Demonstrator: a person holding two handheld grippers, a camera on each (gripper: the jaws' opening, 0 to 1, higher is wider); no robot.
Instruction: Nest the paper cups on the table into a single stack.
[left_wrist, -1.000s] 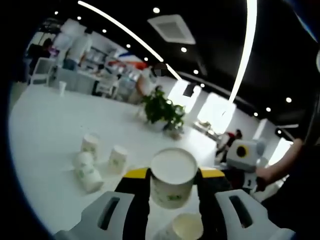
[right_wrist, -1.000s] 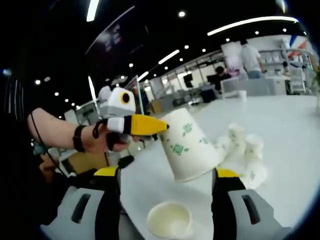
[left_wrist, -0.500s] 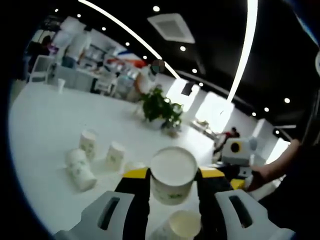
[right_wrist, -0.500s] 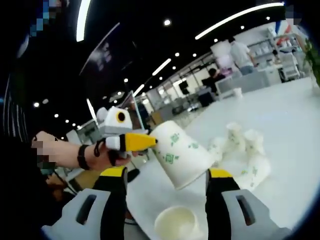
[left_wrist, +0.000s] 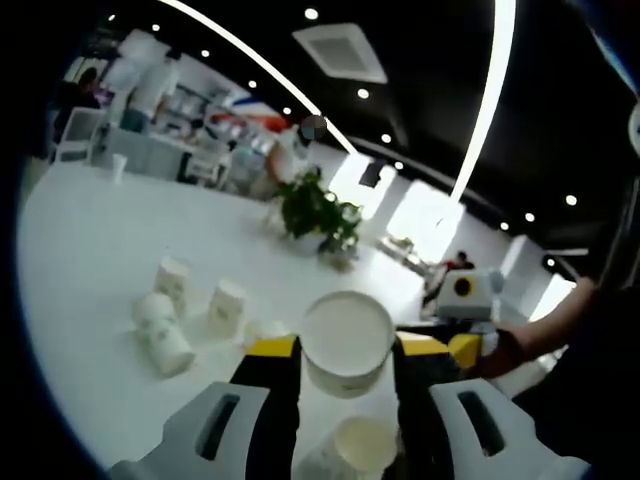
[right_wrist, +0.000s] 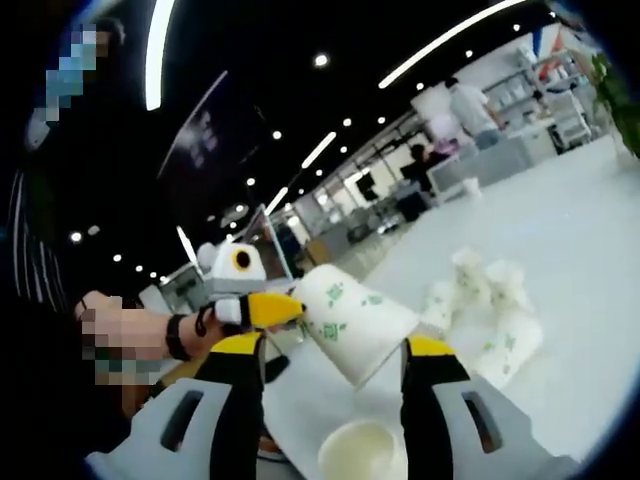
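1. The left gripper (left_wrist: 347, 350) has its jaws closed on a paper cup (left_wrist: 347, 342), held up above the white table (left_wrist: 90, 270). In the left gripper view the cup's open mouth faces the camera.
2. In the right gripper view that held cup (right_wrist: 352, 322) is tilted, long axis slanting, base up-left by the left gripper's yellow tip (right_wrist: 268, 309).
3. The right gripper (right_wrist: 335, 355) is spread wide, one jaw either side of the cup, not visibly squeezing it.
4. An open cup (right_wrist: 364, 449) sits upright below.
5. Loose cups (left_wrist: 165, 320) are further out on the table, some standing, some on their sides.

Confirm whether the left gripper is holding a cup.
Yes, the left gripper is clamped on a paper cup between its yellow-tipped jaws.
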